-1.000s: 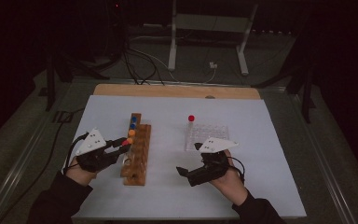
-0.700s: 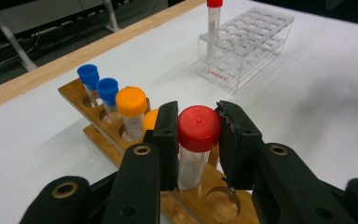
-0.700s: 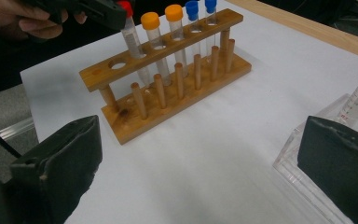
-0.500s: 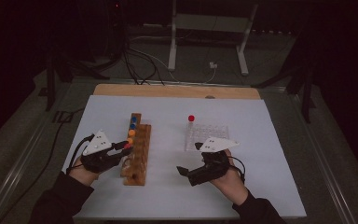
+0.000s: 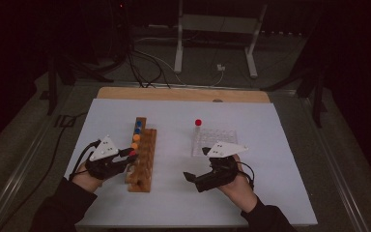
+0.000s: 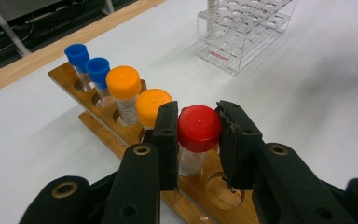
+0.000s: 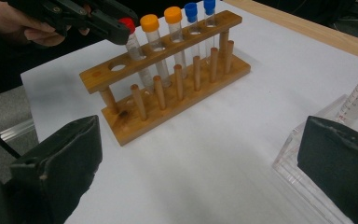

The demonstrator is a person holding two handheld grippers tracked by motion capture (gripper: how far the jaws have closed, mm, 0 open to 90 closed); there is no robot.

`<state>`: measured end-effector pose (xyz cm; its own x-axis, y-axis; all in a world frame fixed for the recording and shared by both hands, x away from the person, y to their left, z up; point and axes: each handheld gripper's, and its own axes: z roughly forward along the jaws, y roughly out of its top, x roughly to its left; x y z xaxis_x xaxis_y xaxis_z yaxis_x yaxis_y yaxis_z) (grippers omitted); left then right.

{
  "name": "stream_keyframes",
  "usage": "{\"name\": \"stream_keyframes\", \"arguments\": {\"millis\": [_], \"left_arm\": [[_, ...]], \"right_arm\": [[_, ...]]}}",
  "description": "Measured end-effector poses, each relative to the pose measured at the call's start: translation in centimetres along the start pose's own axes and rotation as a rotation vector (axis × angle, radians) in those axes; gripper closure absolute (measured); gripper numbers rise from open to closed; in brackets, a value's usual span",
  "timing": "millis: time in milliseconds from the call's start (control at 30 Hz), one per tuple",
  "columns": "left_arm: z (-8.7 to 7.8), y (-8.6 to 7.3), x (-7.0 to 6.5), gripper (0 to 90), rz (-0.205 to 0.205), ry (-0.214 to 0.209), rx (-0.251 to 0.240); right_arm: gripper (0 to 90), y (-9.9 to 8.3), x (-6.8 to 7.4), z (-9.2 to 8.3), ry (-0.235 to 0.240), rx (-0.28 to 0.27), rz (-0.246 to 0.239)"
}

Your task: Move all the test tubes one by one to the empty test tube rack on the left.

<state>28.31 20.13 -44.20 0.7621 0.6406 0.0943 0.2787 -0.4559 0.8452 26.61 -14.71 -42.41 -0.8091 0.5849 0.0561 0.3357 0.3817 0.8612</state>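
Left gripper (image 5: 128, 155) grips red-capped tube (image 5: 132, 153) at wooden rack (image 5: 142, 162).

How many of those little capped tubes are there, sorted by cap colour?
Blue caps: 2, in the wooden rack.
Orange caps: 2, in the same rack.
Red caps: 2, one clamped by the left gripper at the wooden rack, one standing in the clear plastic rack.
Total: 6 tubes.

Sleeves: we wear dark long sleeves (image 5: 60, 208).
Left gripper (image 6: 199, 135): black jaws, brass-ringed screw holes, grey three-cornered plate, black cable.
Right gripper (image 7: 200, 158): black padded jaws, matching grey plate.
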Motion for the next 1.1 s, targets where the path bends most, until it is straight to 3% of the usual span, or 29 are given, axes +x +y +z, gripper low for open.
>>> {"name": "stream_keyframes", "arguments": {"millis": [267,467,567,667,800,933,1100], "left_arm": [[-0.2,0.1,-0.1,68.4,-0.011,-0.007,-0.010],[-0.9,0.8,-0.5,50.2,-0.002,0.011,-0.034],[-1.3,1.2,-0.6,35.7,-0.018,0.025,-0.040],[-1.5,1.6,-0.7,19.8,-0.048,0.001,-0.054],[-1.9,1.9,-0.8,9.8,-0.077,-0.048,-0.096],[-2.2,2.1,-0.9,2.5,-0.077,-0.075,-0.127],[-2.5,2.2,-1.1,2.5,-0.069,-0.090,-0.142]], "right_arm": [[0.0,0.0,-0.1,-0.1,0.006,-0.013,0.007],[0.0,0.1,-0.2,-0.4,0.000,-0.025,0.010],[0.0,0.2,-0.3,-0.6,-0.012,-0.032,0.006],[0.0,0.3,-0.5,-0.7,-0.021,-0.040,0.006],[0.0,0.5,-0.9,-0.9,-0.042,-0.048,0.000],[0.0,0.8,-1.7,-0.8,-0.072,-0.066,0.000],[0.0,1.1,-3.2,-0.1,-0.112,-0.069,0.004]]}}
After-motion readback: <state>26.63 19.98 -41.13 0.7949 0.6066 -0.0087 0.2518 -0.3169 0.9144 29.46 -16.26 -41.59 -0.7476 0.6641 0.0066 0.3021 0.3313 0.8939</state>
